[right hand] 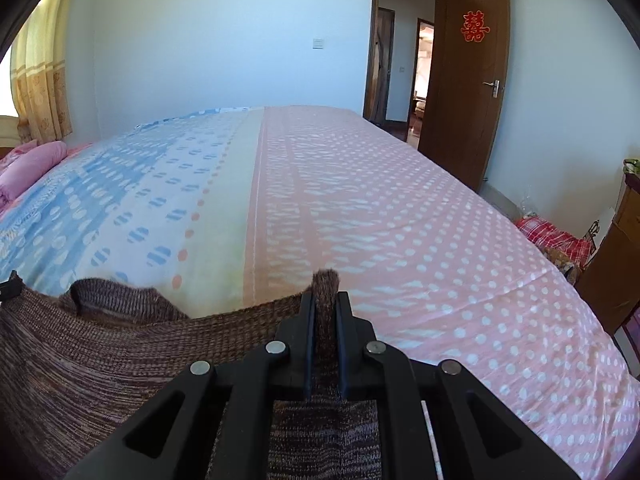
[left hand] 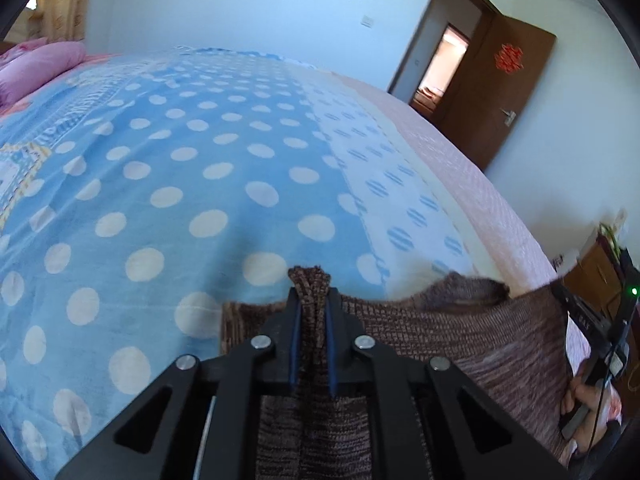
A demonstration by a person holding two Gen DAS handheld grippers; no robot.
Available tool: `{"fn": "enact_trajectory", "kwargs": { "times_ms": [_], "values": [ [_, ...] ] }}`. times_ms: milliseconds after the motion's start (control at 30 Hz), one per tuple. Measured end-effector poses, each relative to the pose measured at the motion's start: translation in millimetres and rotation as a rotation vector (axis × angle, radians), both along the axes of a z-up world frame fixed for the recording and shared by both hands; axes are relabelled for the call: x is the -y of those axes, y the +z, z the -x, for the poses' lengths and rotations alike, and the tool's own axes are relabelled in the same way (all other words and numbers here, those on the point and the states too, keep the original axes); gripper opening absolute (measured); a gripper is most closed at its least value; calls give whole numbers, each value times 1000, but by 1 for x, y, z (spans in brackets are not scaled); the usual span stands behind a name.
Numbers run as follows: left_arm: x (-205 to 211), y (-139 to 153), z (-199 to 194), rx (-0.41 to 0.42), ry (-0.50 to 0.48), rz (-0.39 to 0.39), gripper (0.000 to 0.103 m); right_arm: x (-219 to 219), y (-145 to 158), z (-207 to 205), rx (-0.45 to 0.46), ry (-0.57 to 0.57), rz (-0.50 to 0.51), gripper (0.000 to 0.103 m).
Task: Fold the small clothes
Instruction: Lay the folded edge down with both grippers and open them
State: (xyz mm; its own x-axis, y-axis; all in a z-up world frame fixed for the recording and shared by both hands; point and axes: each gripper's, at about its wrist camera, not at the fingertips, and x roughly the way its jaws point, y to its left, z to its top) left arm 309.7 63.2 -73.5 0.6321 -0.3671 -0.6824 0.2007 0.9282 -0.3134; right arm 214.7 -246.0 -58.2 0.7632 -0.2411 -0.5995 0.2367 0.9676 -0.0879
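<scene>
Black fingers of the left gripper (left hand: 311,300) pinch a bunched fold of the brown knitted sweater (left hand: 472,344), clamped narrow on the cloth. Over in the right wrist view, the right gripper (right hand: 325,300) grips another fold of the same sweater (right hand: 100,344) just as tightly. Between the two grips the garment hangs spread, its neck opening (right hand: 120,300) gaping along the top edge, above the near part of the bed (right hand: 400,220). A blue polka-dot blanket (left hand: 180,168) covers the bed's left part and a pink dotted sheet (right hand: 420,240) the right, while a brown wooden door (right hand: 468,80) stands open beyond
</scene>
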Motion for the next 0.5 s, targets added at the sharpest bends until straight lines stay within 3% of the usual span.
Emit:
{"fn": "enact_trajectory", "kwargs": {
  "times_ms": [100,233,400,500],
  "values": [
    [-4,-10,-9,-16,56,-14,10,9,-3,-10,-13,-52,12,8],
    [1,-23,-16,-64,61,-56,12,29,-31,-31,-150,-80,-74,8],
    [15,-20,-11,-41,58,-181,15,26,-26,-26,-127,-95,-46,8],
    [21,-13,-5,-23,56,-252,19,22,0,1,11,-129,-5,8]
  ]
}}
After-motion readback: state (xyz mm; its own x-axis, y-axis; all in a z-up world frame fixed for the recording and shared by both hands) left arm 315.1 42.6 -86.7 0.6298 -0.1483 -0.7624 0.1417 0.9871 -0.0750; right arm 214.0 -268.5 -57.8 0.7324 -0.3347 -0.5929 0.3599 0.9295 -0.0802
